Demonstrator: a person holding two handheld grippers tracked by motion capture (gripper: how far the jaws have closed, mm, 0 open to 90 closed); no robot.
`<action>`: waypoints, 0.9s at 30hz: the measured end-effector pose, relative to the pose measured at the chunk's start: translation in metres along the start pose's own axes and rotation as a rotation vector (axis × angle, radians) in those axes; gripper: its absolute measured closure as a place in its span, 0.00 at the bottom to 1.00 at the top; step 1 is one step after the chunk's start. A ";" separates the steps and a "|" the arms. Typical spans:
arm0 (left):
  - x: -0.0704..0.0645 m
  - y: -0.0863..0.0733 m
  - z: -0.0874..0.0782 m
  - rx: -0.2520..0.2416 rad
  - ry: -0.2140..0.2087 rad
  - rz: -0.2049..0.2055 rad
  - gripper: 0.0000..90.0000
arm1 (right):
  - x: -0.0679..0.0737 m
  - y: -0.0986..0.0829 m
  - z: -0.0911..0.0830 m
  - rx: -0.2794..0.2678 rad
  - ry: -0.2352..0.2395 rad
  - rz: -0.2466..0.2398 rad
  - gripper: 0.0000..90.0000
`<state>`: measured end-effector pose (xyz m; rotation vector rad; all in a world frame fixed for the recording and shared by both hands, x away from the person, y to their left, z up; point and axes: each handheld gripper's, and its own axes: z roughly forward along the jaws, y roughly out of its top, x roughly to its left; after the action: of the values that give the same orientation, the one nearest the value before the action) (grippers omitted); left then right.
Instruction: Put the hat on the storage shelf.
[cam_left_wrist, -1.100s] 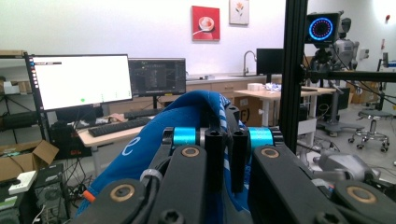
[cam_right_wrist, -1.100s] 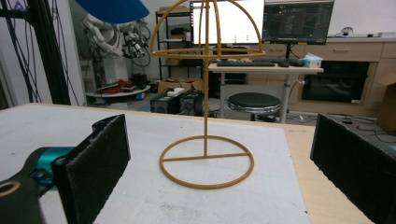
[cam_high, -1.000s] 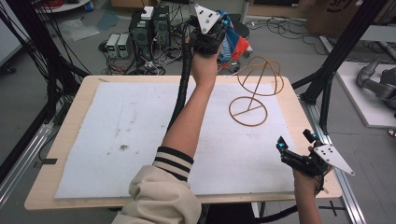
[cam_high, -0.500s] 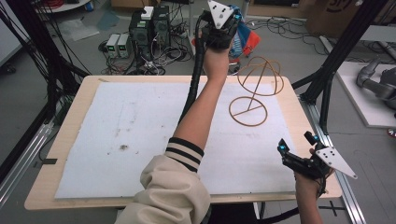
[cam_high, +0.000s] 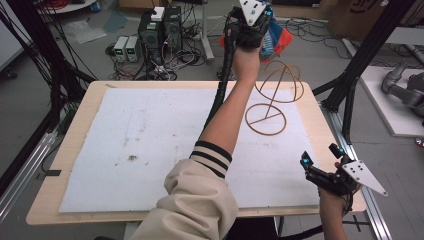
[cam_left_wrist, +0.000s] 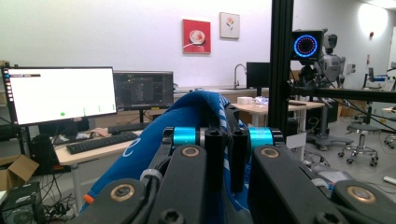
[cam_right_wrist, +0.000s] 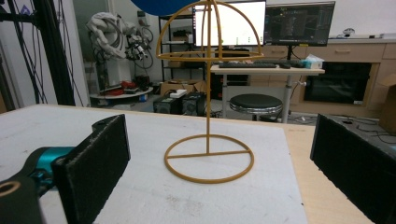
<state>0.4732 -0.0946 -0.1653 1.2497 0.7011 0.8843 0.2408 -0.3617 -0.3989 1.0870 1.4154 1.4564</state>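
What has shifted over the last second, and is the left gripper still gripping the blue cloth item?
The left gripper has carried the blue cloth item farther right, now raised near the gold wire stand, jaws still shut on it. The stand, the white mat and the right gripper, open by the table's near right corner, stayed put.

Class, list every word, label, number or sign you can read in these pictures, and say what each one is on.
None can be read.
White monitor: a dark strip of text at its top, too small to read.
Dark monitor: lines of text, too blurred.
Blue cloth in the left gripper: a white mark, unreadable.
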 end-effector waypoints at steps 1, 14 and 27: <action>-0.002 -0.001 0.002 -0.001 -0.003 -0.005 0.99 | -0.002 0.000 -0.002 -0.001 -0.005 -0.001 0.05; -0.016 -0.007 0.018 0.006 -0.021 -0.026 0.99 | -0.006 -0.002 -0.011 0.002 -0.023 0.006 0.05; -0.039 -0.025 0.031 0.070 -0.069 -0.009 0.99 | -0.010 -0.002 -0.015 0.005 -0.031 0.007 0.05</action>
<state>0.4843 -0.1458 -0.1846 1.3316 0.6874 0.8112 0.2296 -0.3754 -0.4013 1.1139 1.3953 1.4356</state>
